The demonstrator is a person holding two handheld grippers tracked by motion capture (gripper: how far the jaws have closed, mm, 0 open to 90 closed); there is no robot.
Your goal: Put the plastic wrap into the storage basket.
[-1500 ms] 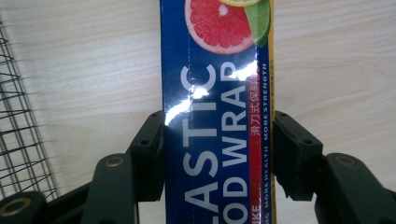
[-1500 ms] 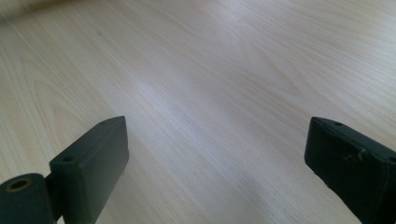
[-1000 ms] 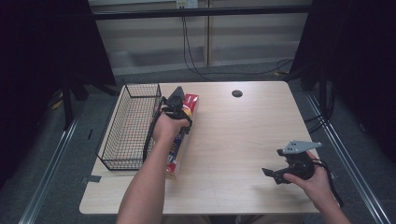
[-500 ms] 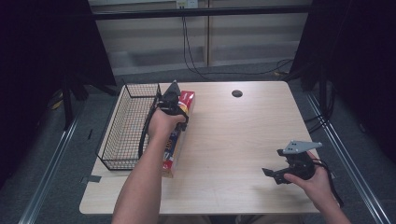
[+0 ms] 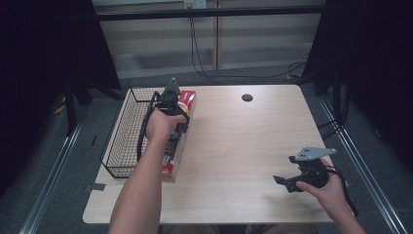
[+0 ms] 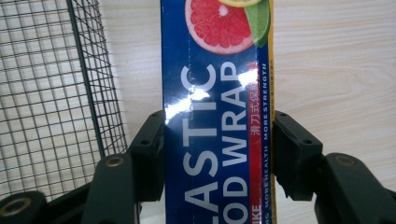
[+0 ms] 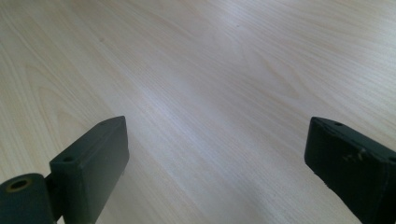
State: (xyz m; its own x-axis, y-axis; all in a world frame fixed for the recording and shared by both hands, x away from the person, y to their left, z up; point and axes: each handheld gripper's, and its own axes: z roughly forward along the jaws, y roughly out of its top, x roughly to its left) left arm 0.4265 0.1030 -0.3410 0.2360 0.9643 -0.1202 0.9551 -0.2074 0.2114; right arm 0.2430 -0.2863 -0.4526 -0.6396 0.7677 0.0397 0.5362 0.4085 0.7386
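Observation:
A long blue plastic food wrap box (image 5: 172,152) with a grapefruit picture (image 6: 219,23) lies lengthwise right beside the wire basket (image 5: 122,141). My left gripper (image 5: 174,117) comes down on the box's far half and is shut on it. Its black fingers (image 6: 150,149) press both long sides of the box (image 6: 210,140). Whether the box's near end still touches the table I cannot tell. My right gripper (image 5: 286,170) is held low near the table's front right corner. It stands open, its fingers (image 7: 93,158) wide apart over bare wood.
The black wire basket (image 6: 46,93) sits at the left edge of the light wooden table (image 5: 234,146), with nothing seen inside. A small dark cable hole (image 5: 247,97) lies at the back middle. Cables hang behind the table.
My left hand has risen and shifted left toward the basket, carrying the box with it. The right hand has stayed where it was.

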